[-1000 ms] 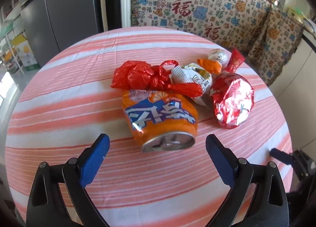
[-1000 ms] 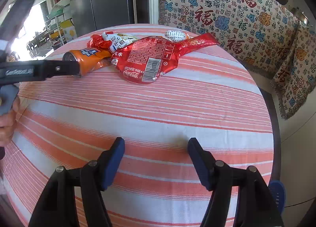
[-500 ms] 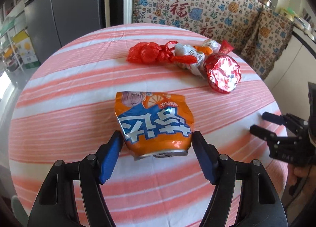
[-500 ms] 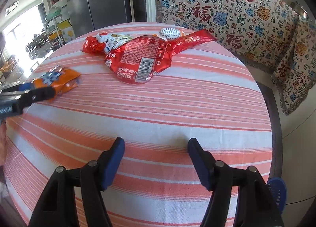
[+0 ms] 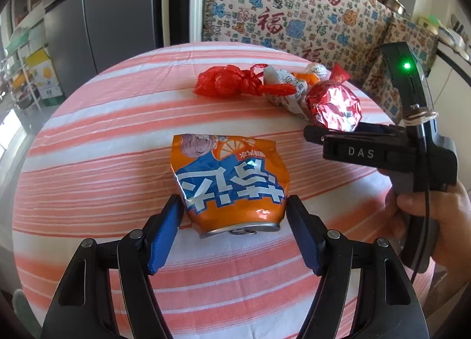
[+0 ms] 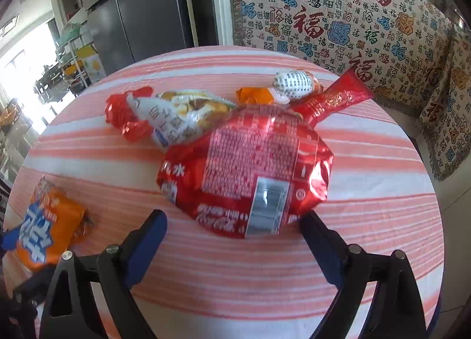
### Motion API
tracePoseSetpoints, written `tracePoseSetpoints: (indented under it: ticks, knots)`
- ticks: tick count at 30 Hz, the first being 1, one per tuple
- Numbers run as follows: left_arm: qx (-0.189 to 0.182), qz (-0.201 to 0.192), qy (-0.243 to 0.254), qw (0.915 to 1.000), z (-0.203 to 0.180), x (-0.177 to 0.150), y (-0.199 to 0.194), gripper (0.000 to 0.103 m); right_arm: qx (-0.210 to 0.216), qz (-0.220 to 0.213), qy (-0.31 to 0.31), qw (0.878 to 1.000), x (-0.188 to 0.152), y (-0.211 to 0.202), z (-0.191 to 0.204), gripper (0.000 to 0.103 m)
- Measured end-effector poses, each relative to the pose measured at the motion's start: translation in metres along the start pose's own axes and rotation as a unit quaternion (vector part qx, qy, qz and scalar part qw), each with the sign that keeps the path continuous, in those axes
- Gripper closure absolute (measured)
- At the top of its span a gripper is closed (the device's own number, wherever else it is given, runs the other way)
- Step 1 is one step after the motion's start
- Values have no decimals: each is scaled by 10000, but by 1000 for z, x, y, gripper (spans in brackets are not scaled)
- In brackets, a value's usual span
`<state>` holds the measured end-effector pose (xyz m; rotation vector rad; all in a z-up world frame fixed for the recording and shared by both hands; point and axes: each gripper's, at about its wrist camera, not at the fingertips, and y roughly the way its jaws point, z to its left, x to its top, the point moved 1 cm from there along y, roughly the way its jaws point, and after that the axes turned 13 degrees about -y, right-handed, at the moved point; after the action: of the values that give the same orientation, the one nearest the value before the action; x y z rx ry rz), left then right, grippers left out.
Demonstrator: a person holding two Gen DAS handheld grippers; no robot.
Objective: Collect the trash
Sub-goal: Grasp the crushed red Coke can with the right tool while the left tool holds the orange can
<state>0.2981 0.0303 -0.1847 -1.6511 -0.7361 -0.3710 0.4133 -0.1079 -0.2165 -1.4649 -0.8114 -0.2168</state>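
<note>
Currently left gripper (image 5: 234, 218) jaws are clenching a crushed orange can (image 5: 229, 183), lower centre; it could slip. Right gripper (image 6: 232, 236) jaws are opening, empty, nearing a red can (image 6: 250, 174).

Black tongs (image 5: 234, 211) with blue pads (image 5: 164, 230), silver screws, white "DAS" lettering, green light.

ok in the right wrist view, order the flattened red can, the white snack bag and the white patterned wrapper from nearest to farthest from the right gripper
From the right gripper, whose jaws are opening:
1. Flattened red can, just ahead of the fingertips, not yet between them.
2. White snack bag, behind it, to the left.
3. White patterned wrapper, at the far side, right of centre.
</note>
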Motion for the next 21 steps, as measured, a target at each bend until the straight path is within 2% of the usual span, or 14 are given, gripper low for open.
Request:
tracePoseSetpoints:
  ticks: [1, 2, 6, 11, 12, 13, 15, 17, 21]
  knots:
    - [-8, 11, -15, 10000, 0, 0, -1, 30, 20, -53, 43, 10000, 1, 2, -2, 12]
    - [-21, 24, -33, 10000, 1, 0, -1, 30, 0, -126, 92, 9999, 0, 0, -4, 34]
    - [-43, 48, -39, 10000, 0, 1, -3, 31, 143, -204, 231, 9994, -18, -14, -10, 35]
    - [-339, 28, -46, 9994, -10, -1, -12, 31, 250, -179, 84, 9995, -51, -50, -18, 38]
    - [-378, 17, -25, 9993, -13, -3, -14, 31, 261, -227, 45, 9994, -56, -59, -21, 60]
    - [-423, 22, -11, 9991, -17, -4, -15, 31, 297, -208, 38, 9993, -60, -66, -24, 96]
    - [-462, 61, 65, 9989, -24, -8, -15, 31, 218, -190, 22, 9996, -68, -76, -31, 98]
    - [-482, 127, 77, 9987, -28, -12, -13, 31, 90, 17, -66, 9999, -76, -73, -39, 98]
    - [-464, 136, 134, 9987, -31, -17, -14, 31, 591, 305, 212, 9976, -93, -71, -52, 95]
